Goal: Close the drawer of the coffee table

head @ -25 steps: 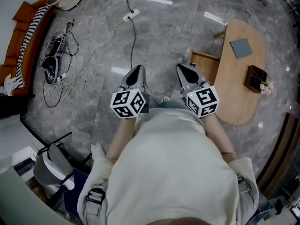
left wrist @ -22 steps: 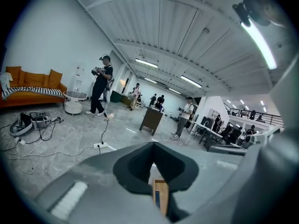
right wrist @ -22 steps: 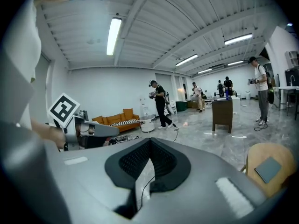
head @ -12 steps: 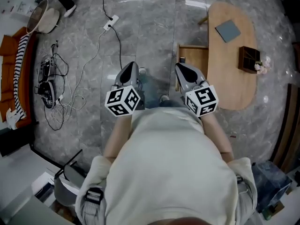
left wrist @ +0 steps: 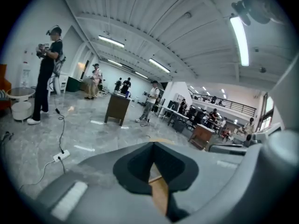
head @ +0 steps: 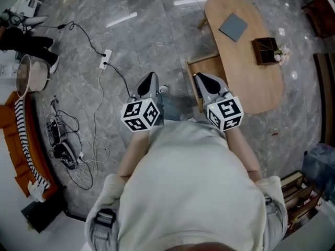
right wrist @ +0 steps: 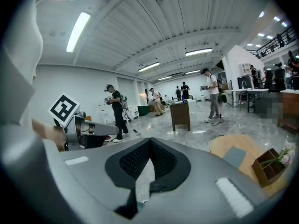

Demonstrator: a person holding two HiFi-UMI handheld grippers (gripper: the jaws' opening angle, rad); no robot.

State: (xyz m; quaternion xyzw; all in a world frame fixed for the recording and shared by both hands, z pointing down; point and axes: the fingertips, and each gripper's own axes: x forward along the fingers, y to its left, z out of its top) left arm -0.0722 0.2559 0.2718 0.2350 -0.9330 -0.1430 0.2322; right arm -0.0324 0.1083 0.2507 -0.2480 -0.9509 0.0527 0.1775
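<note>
The drawer (head: 203,65) stands pulled out from the oval coffee table (head: 246,80), just ahead of your right gripper (head: 202,79). That gripper and your left gripper (head: 148,79) are both clenched on nothing. This looks like the approach; next, press the drawer front inward.

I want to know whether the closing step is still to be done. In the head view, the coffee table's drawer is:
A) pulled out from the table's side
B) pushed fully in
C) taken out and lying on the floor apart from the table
A: the drawer juts out as an open wooden box from the edge of the coffee table, still joined to it.
</note>
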